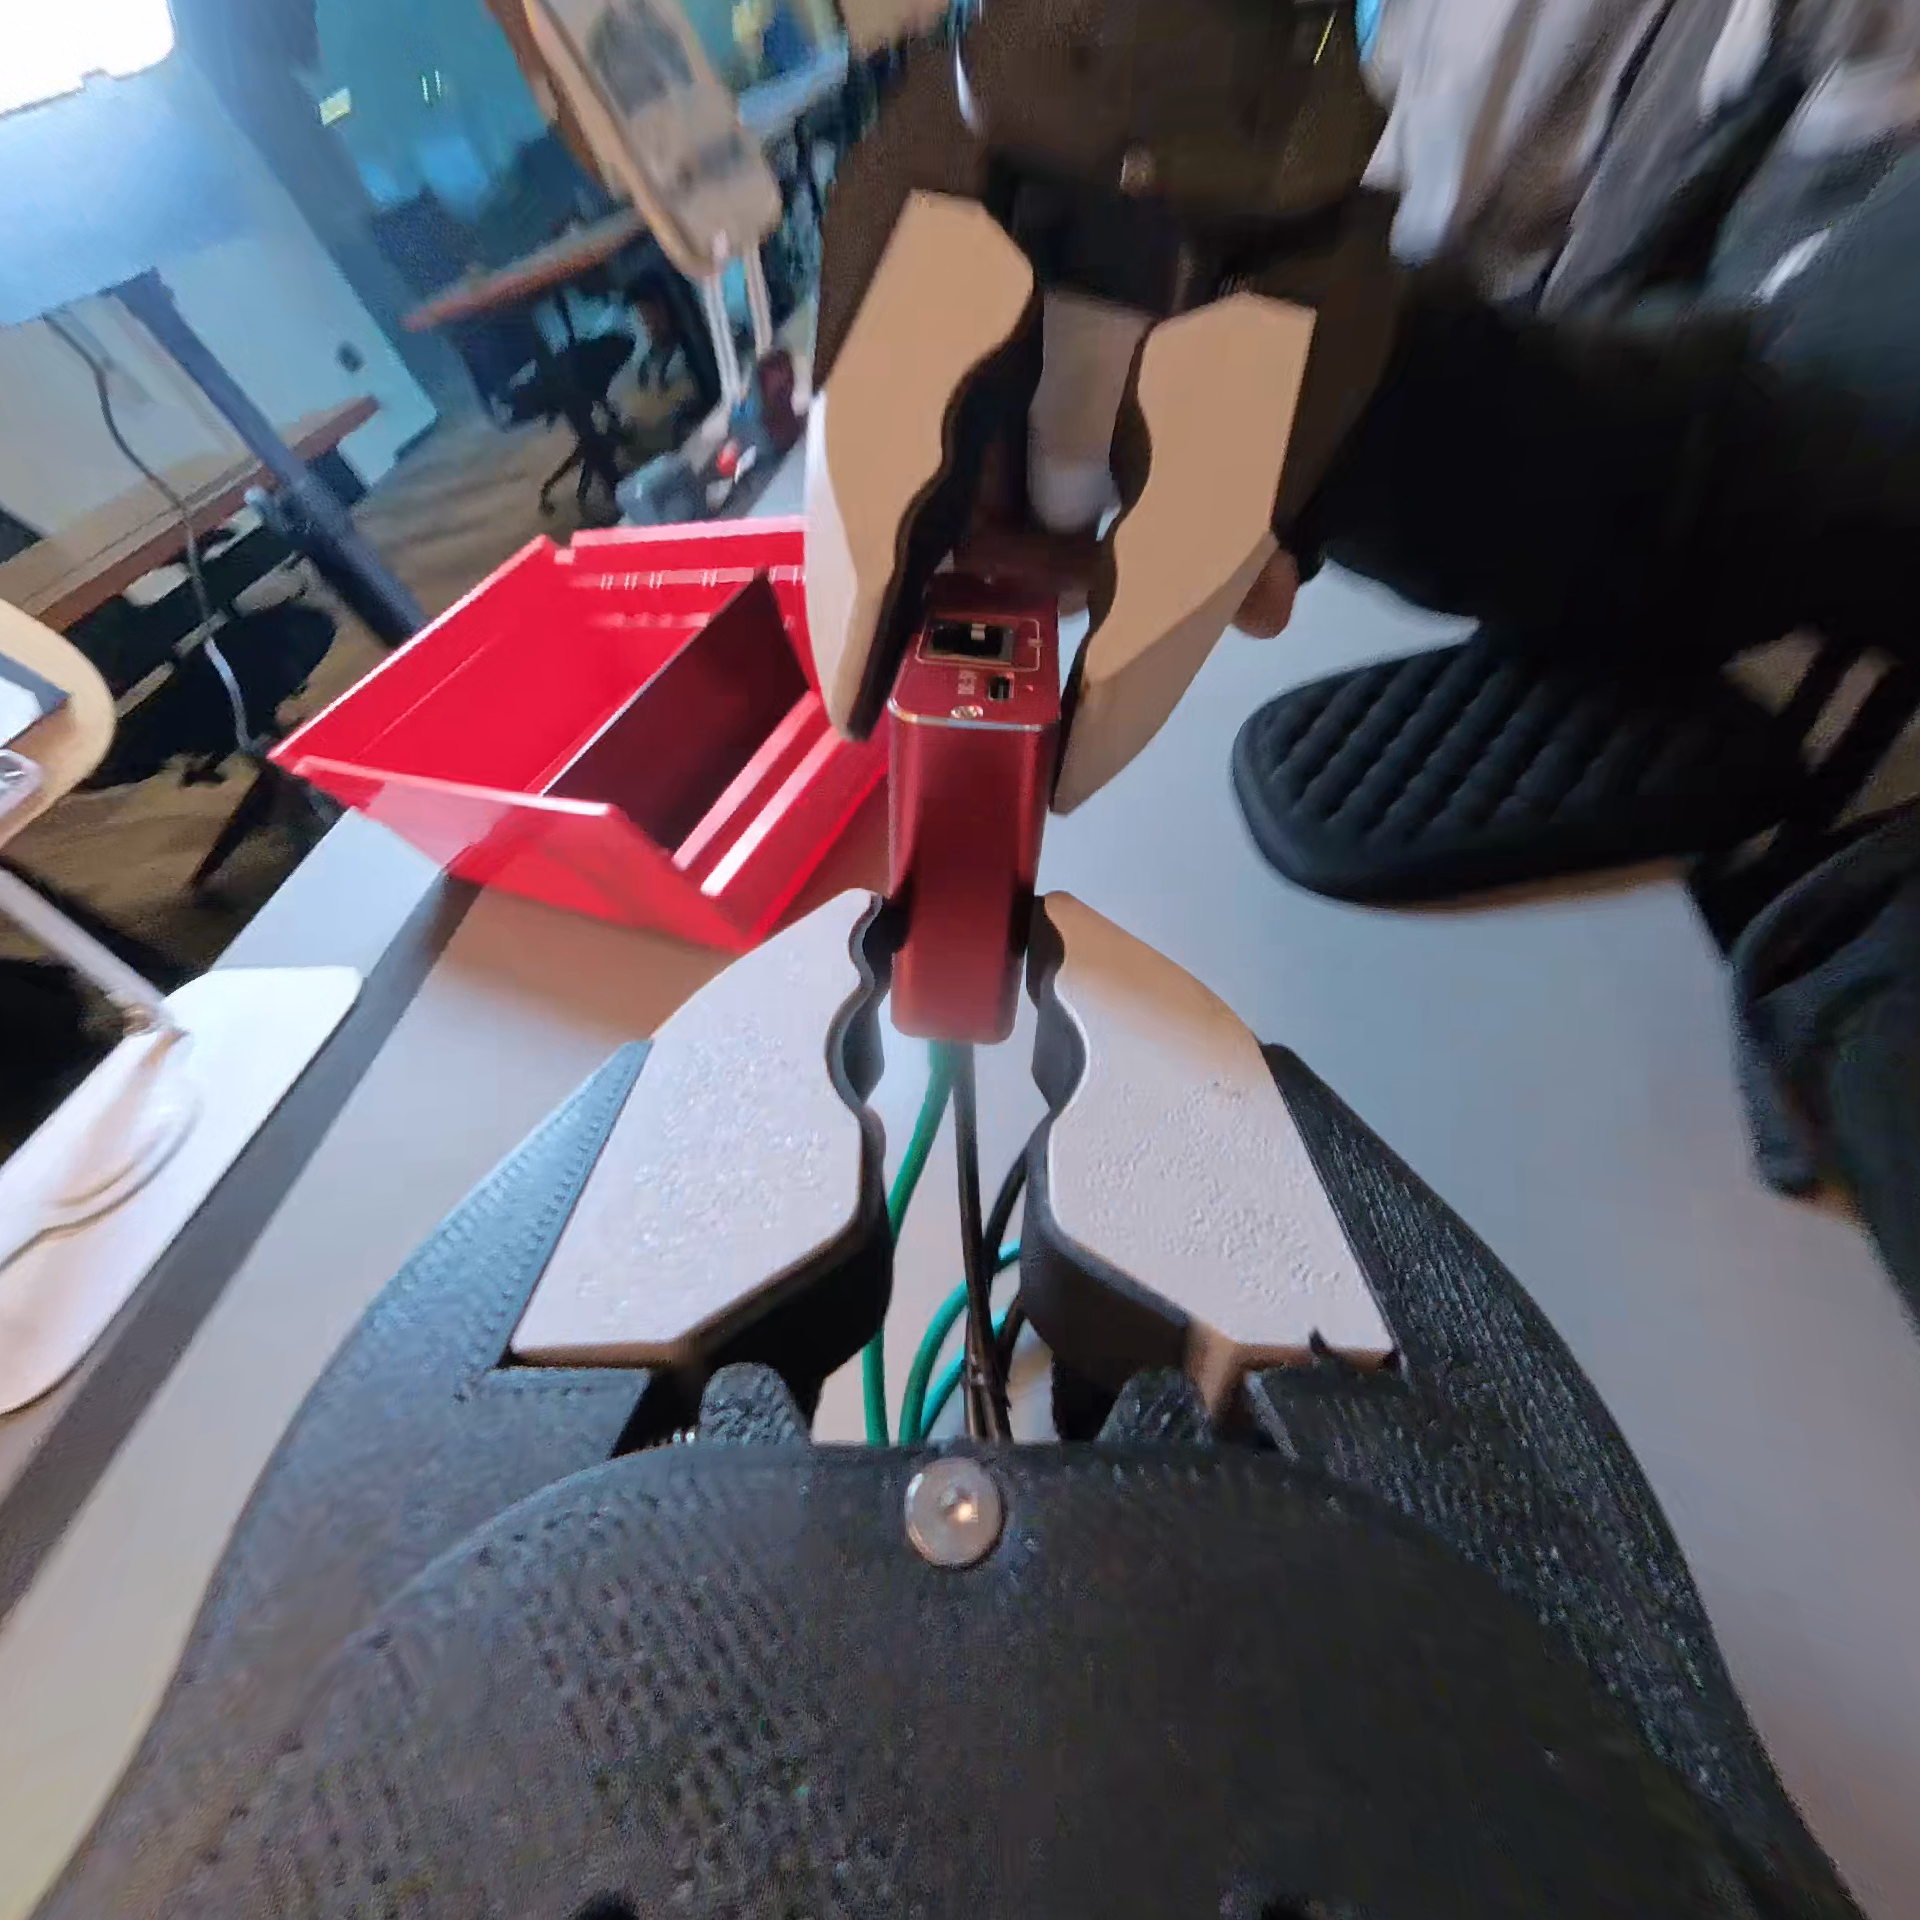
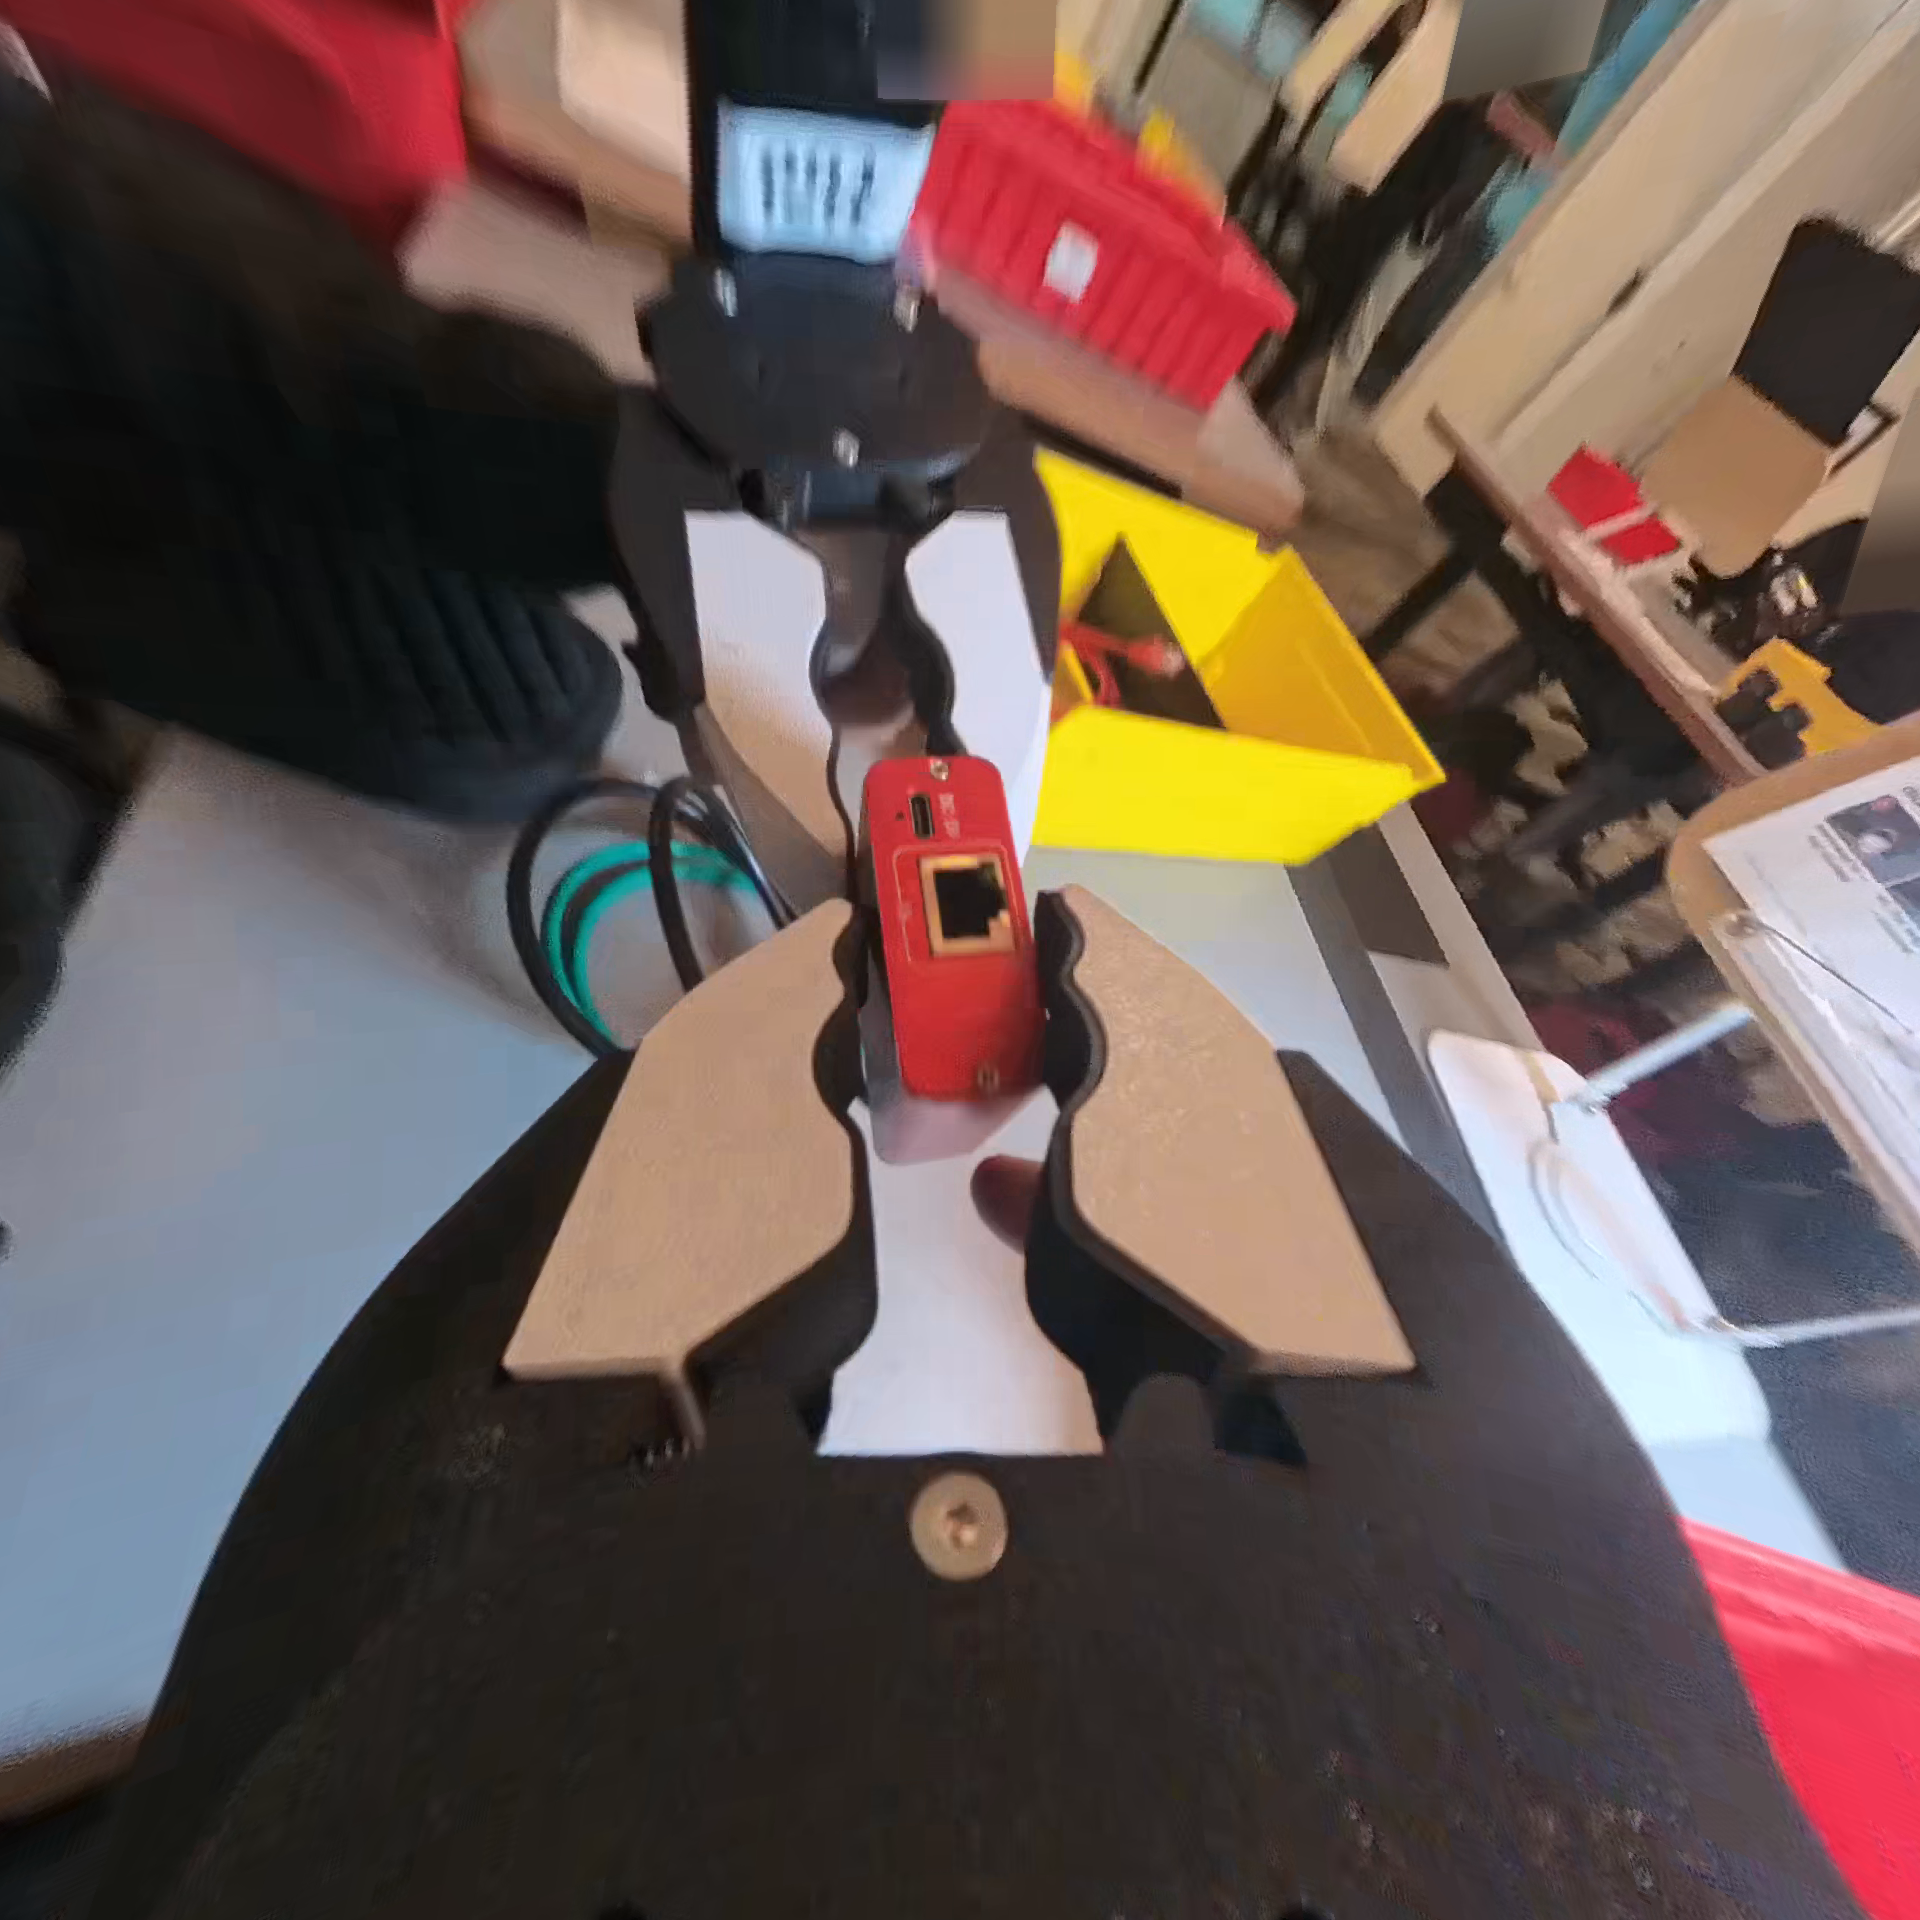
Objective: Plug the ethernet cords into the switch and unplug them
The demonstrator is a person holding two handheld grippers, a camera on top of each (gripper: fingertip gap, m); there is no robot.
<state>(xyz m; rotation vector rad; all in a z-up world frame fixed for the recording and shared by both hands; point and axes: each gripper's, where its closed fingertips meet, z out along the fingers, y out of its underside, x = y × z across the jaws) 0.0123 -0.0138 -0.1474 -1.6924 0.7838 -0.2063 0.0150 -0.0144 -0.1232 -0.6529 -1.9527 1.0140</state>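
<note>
While both hand-held grippers point(image 1: 958, 940) point(image 2: 951, 966) clamp the red switch point(image 2: 951, 935), yellow bin point(image 2: 1226, 800) holds maybe red cord point(image 2: 1127, 660), red bin point(image 1: 582, 727) empty.

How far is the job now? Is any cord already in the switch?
Done: nothing visible; the facing port is empty. In hand: the left gripper and right gripper both clamp the red switch. Remaining: the green cord and black cord lie coiled; plugging and unplugging apparently remain.

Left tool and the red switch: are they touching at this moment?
Touching. The left wrist view shows the left tool with both fingers pressed against the sides of the red switch, no gap on either side.
</note>
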